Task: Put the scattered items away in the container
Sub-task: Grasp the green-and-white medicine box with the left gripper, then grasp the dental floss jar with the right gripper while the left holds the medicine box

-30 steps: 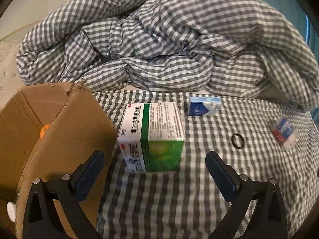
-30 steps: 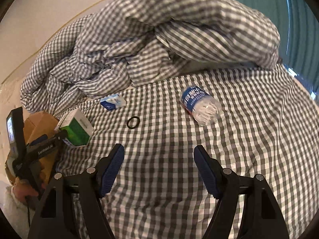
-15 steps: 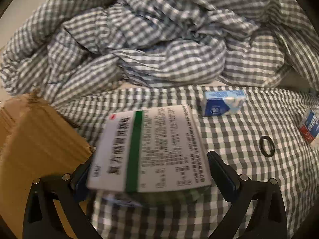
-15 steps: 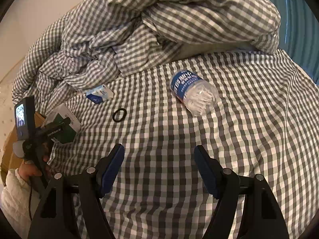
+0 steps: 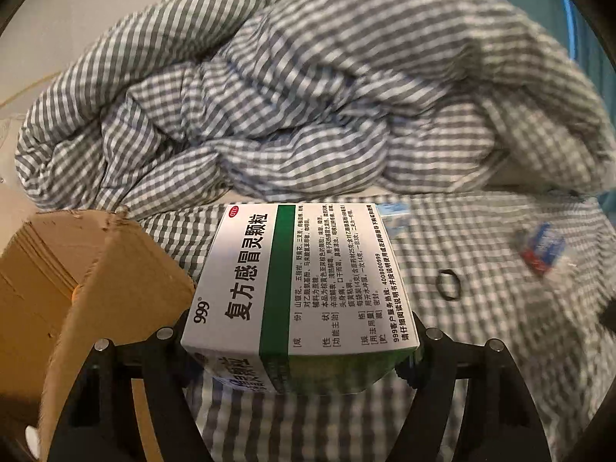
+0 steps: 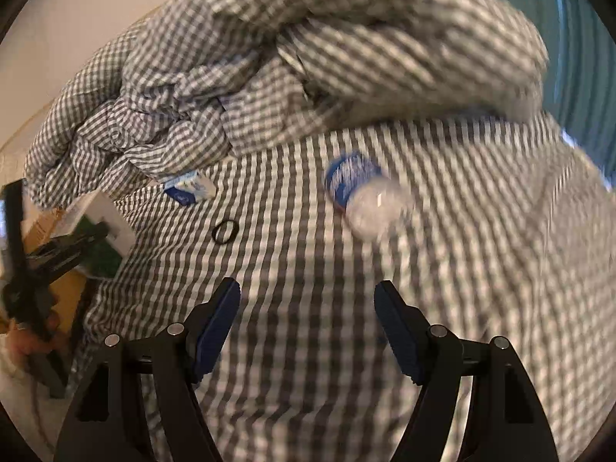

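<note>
My left gripper (image 5: 302,350) is shut on a white and green medicine box (image 5: 300,277) and holds it above the checked sheet, right of the open cardboard box (image 5: 77,308). A small blue and white carton (image 6: 186,190), a black ring (image 6: 224,231) and a clear plastic bottle with a blue label (image 6: 365,196) lie on the sheet. My right gripper (image 6: 308,331) is open and empty, above the sheet in front of the bottle. The left gripper with the medicine box also shows in the right wrist view (image 6: 86,244).
A bunched checked duvet (image 5: 308,115) fills the back of the bed. The ring (image 5: 448,290) and the blurred bottle (image 5: 543,250) lie to the right in the left wrist view. A teal curtain (image 6: 577,38) hangs at the far right.
My left gripper closed on the medicine box and lifted it off the sheet. My right gripper moved closer to the bottle and stayed open.
</note>
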Motion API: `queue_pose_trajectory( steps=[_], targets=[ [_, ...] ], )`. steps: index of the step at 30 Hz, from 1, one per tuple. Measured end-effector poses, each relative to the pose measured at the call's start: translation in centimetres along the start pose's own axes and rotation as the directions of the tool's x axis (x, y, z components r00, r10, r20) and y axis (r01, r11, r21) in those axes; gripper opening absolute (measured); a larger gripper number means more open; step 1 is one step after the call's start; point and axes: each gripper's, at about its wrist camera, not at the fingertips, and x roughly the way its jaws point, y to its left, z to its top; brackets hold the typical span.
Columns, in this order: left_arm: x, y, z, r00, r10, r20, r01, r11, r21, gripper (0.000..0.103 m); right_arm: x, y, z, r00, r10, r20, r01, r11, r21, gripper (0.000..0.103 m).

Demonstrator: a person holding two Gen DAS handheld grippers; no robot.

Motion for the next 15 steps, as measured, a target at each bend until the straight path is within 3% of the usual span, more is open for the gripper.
queue_pose_trajectory(
  steps=[4,7,15],
  targets=[
    [-2.8,-1.0,-0.8,1.000,-0.018,-0.001,0.018,0.999,0.035,0.077,2.0,-0.8,3.4,0.996,-0.086,0.016,0.087,0.986,-0.140,0.072],
    [-3.7,-1.0,-1.5,0.999,-0.045,-0.016,0.045,0.999,0.024,0.077,5.5,-1.9,5.0,0.987,-0.155,-0.039,0.146,0.972,-0.182,0.072],
    [-3.3,-2.1,-2.1,0.998,-0.026,-0.050,0.028,0.998,0.053,0.077,11.8,-3.1,4.9,0.971,-0.218,-0.100,0.192,0.956,-0.220,0.072]
  ],
)
